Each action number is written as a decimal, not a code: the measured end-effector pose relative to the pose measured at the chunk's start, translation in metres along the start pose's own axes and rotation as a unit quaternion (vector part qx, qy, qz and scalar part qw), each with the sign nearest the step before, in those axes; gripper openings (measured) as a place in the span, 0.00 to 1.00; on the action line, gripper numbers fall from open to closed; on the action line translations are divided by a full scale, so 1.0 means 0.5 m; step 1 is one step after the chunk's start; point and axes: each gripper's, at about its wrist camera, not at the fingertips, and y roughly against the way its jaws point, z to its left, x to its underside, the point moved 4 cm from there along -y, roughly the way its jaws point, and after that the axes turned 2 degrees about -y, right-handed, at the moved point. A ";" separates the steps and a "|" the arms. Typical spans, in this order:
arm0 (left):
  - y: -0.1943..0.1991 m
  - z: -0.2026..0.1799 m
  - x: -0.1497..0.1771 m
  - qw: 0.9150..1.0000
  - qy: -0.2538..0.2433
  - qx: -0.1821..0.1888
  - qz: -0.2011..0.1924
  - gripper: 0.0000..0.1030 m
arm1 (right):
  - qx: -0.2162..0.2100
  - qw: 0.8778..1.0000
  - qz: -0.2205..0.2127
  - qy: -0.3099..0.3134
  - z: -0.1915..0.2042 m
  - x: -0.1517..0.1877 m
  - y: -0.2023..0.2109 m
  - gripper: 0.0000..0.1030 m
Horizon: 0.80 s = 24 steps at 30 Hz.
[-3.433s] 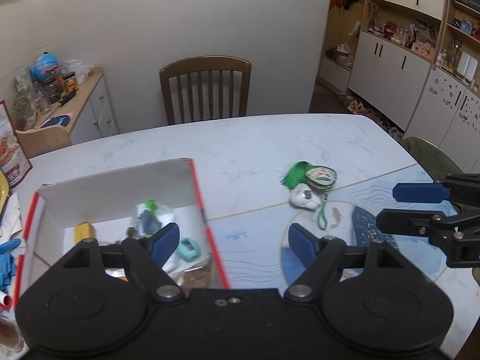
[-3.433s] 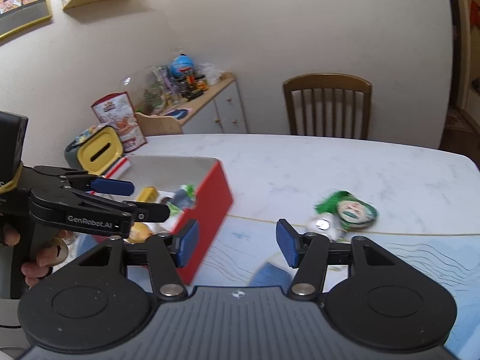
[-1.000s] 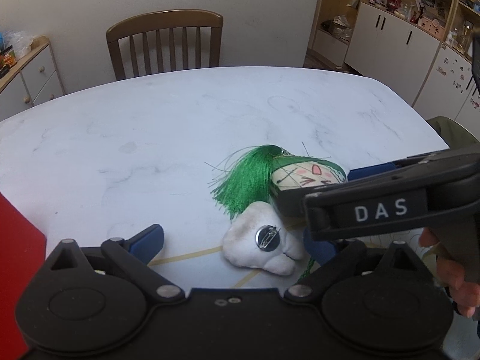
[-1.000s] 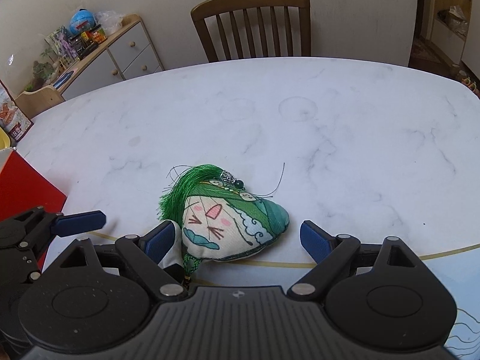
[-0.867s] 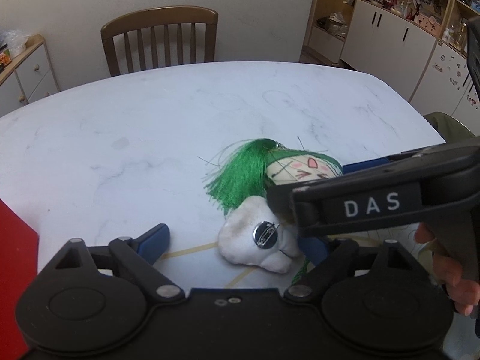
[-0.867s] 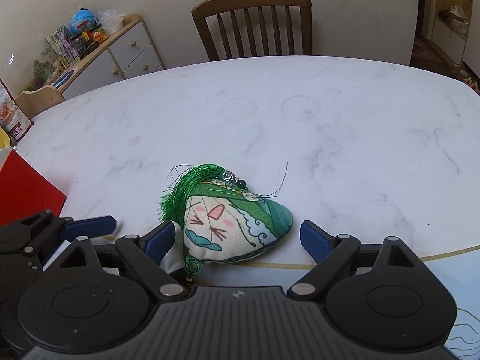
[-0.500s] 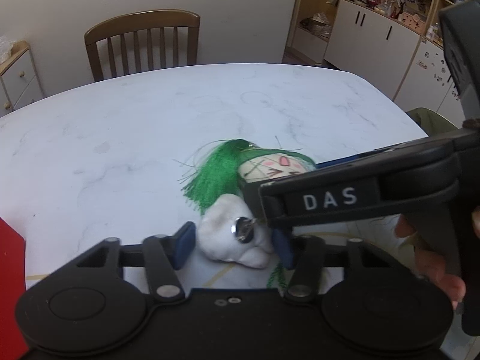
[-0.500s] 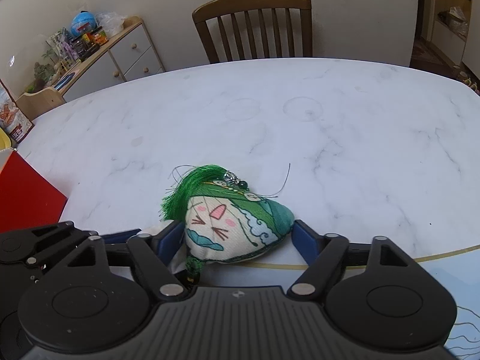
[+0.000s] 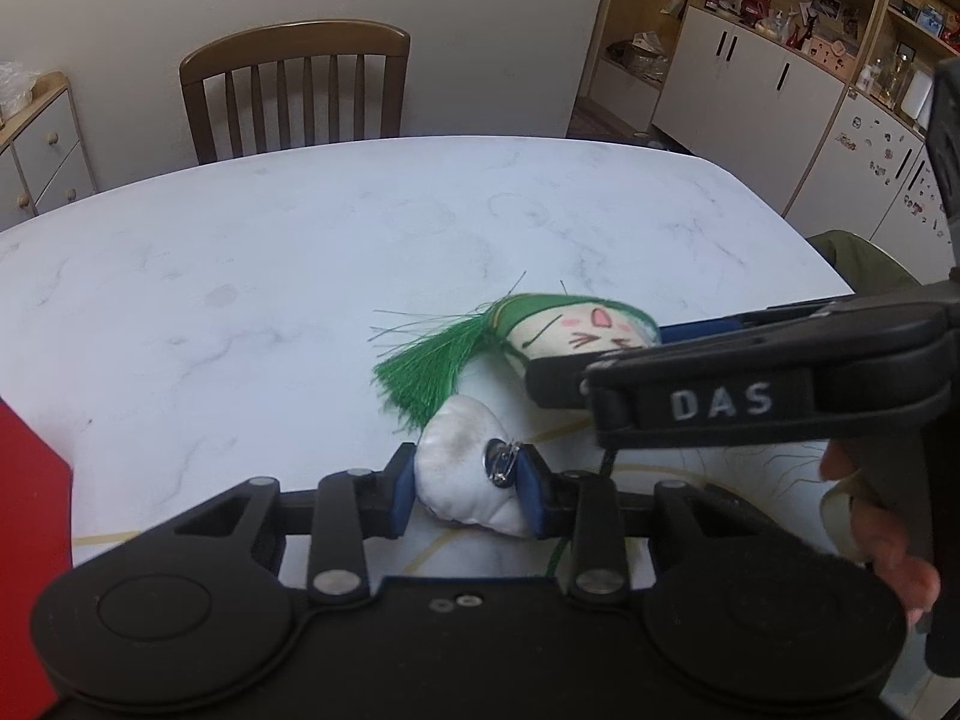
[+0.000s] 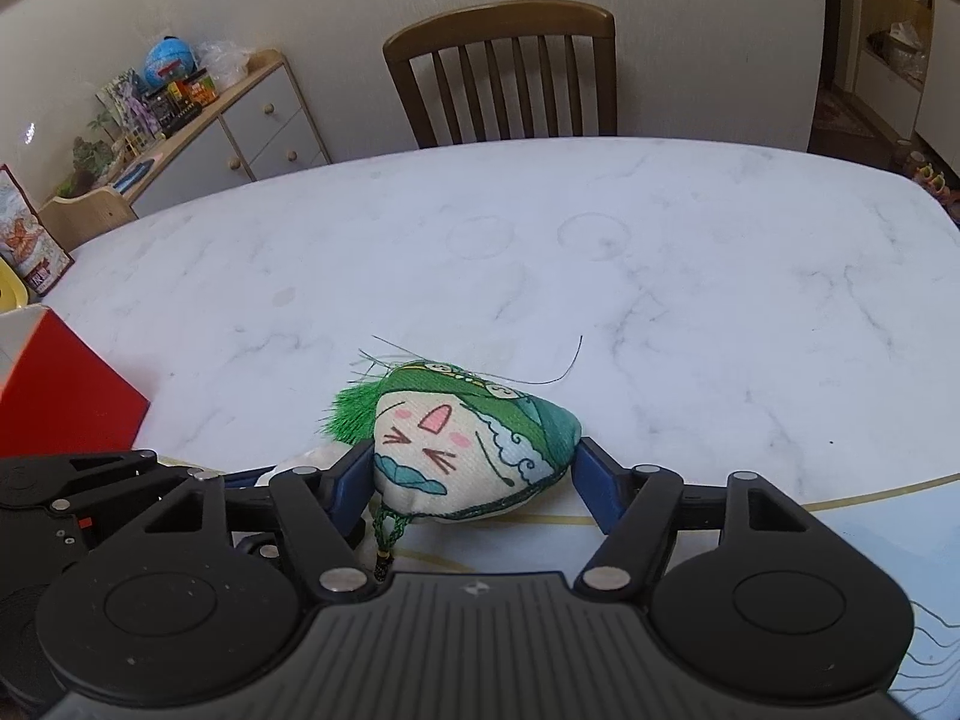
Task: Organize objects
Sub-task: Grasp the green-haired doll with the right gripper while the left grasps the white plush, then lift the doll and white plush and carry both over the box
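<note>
A small white plush badge (image 9: 465, 480) with a metal pin on its back is clamped in my left gripper (image 9: 467, 487), just above the marble table (image 9: 270, 264). Beside it, a green sachet with a cartoon face (image 10: 474, 441) and a green tassel (image 9: 426, 369) sits between the blue pads of my right gripper (image 10: 471, 480), which is shut on it and holds it slightly raised. In the left wrist view the right gripper (image 9: 708, 384) crosses from the right, a hand (image 9: 882, 552) on its handle. The red box (image 10: 57, 384) stands at the left.
A wooden chair (image 10: 504, 72) stands at the far side of the table. A low cabinet (image 10: 198, 138) with clutter lines the left wall; white cupboards (image 9: 750, 78) stand at the right. A blue patterned mat (image 10: 900, 546) lies at the near right.
Both grippers came in from the box side, dropped around the two items and closed, the left on the white badge and the right on the green sachet, which is now slightly lifted and tilted.
</note>
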 end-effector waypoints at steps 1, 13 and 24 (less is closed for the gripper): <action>0.005 0.000 0.000 1.000 0.001 0.000 -0.001 0.32 | 0.000 1.000 -0.002 0.000 -0.001 0.000 0.007 0.68; 0.092 -0.004 -0.005 1.000 0.008 -0.002 -0.018 0.32 | -0.005 1.000 -0.020 0.013 0.011 0.005 0.104 0.68; 0.195 0.000 -0.005 0.999 0.017 -0.002 -0.037 0.32 | -0.027 0.998 -0.045 0.037 0.066 0.004 0.226 0.68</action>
